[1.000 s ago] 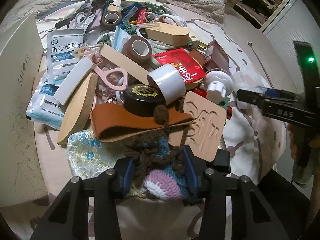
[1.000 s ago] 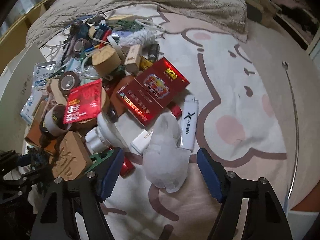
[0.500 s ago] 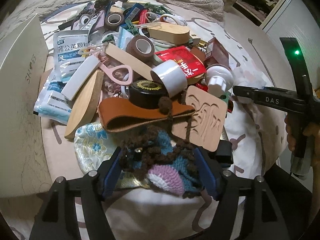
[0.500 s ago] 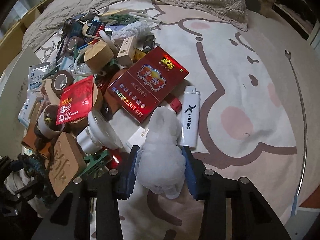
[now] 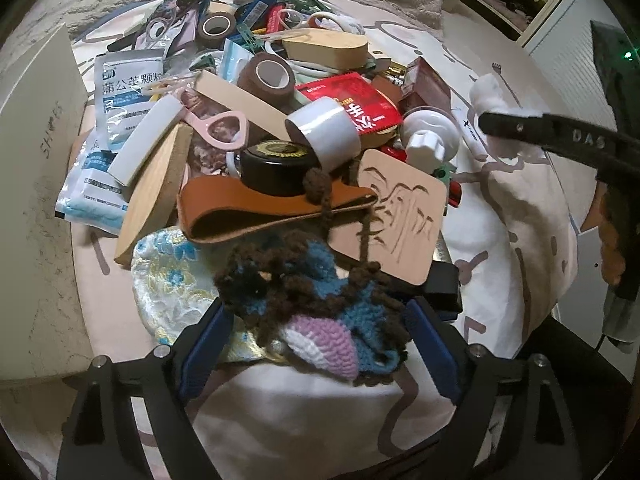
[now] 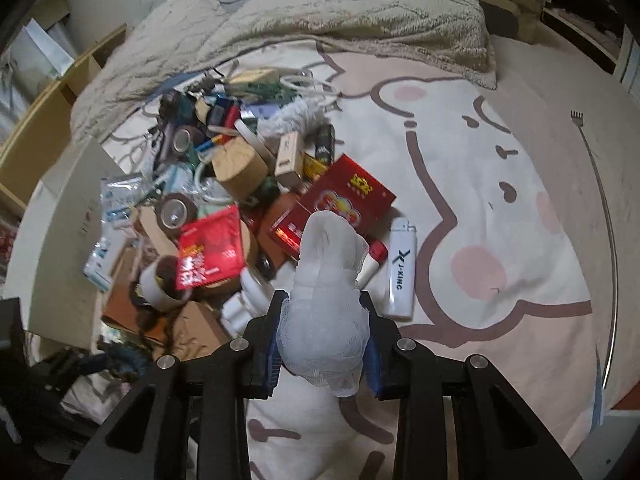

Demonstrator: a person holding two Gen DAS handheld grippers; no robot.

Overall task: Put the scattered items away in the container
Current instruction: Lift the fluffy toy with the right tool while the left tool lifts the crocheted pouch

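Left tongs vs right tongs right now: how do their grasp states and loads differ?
The left tongs are open around a brown, blue and purple crocheted yarn toy lying on the bed; the right tongs are shut on a white gauze bundle.

The crocheted toy rests at the edge of the clutter pile; the gauze bundle looks lifted off the sheet.

Both have blue-padded black fingers and frame a soft item.

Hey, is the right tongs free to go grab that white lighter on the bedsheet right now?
Probably not yet. The right tongs are shut on a white gauze wad, so they would have to drop it first. The white lighter itself lies uncovered on the bedsheet, just beyond the tips.
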